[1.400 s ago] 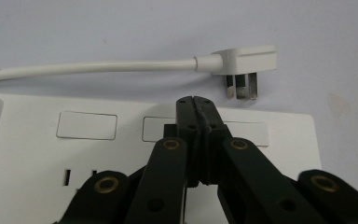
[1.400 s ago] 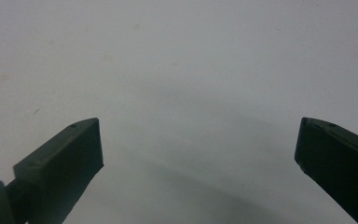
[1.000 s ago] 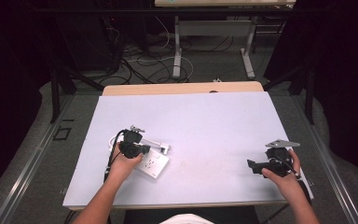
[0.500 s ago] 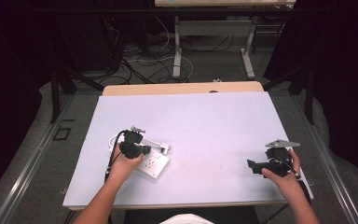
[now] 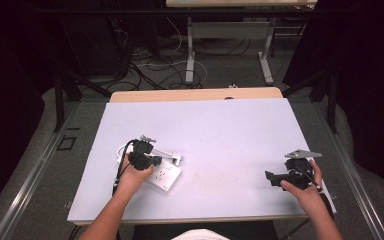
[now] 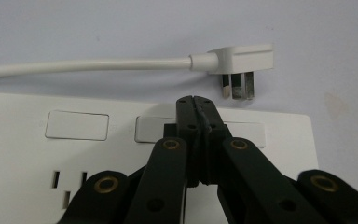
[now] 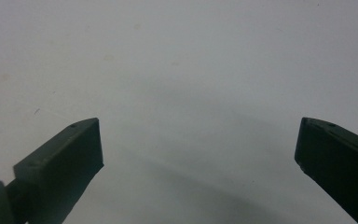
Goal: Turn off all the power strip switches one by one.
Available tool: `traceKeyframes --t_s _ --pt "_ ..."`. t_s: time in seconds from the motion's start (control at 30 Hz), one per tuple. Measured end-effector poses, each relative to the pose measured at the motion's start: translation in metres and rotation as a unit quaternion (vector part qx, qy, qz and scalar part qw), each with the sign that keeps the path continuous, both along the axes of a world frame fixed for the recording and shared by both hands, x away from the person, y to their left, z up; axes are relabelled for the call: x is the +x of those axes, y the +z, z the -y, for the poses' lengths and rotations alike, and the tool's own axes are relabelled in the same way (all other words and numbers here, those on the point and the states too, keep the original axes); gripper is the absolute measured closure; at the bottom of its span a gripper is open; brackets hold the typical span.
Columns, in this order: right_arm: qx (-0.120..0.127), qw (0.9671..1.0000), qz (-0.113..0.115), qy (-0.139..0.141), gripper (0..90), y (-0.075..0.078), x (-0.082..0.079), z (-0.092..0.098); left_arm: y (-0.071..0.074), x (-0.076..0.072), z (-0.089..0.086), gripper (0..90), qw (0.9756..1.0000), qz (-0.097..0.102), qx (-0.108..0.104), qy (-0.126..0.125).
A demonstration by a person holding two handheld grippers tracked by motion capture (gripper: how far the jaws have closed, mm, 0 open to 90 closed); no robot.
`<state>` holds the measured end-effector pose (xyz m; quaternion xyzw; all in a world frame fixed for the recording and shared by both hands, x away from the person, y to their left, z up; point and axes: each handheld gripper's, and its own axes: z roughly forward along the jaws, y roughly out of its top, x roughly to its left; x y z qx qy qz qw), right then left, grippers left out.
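Observation:
A white power strip point(image 5: 164, 176) point(image 6: 37, 154) lies flat at the table's near left. Its white plug point(image 6: 240, 63) point(image 5: 177, 159) rests on the table just beyond the strip, prongs bare, with the white cord point(image 6: 84, 65) running off to the side. My left gripper point(image 6: 196, 100) point(image 5: 152, 160) is shut with nothing between its jaws, tips hovering over the strip's edge near the plug. My right gripper point(image 7: 198, 144) point(image 5: 270, 178) stands wide open above bare table at the near right, holding nothing.
The pale table top point(image 5: 220, 130) stretches wide between the two hands. A wooden strip point(image 5: 195, 94) edges its far side. Beyond it the floor holds cables and desk legs point(image 5: 190, 45).

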<state>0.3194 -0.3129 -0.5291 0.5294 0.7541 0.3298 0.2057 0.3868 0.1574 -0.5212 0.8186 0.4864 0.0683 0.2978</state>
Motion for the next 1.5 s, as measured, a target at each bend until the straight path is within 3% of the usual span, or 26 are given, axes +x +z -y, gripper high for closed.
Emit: traceKeyframes --t_s 0.87,1.5 --pt "-0.003 1.0000 0.001 0.004 0.4 0.000 0.000 0.002 0.004 -0.008 0.008 90.0 0.9999 0.009 -0.003 -0.010" --pt "-0.002 1.0000 0.001 0.006 0.4 0.000 0.002 0.000 0.011 -0.018 0.020 90.0 0.9991 0.017 -0.005 -0.037"
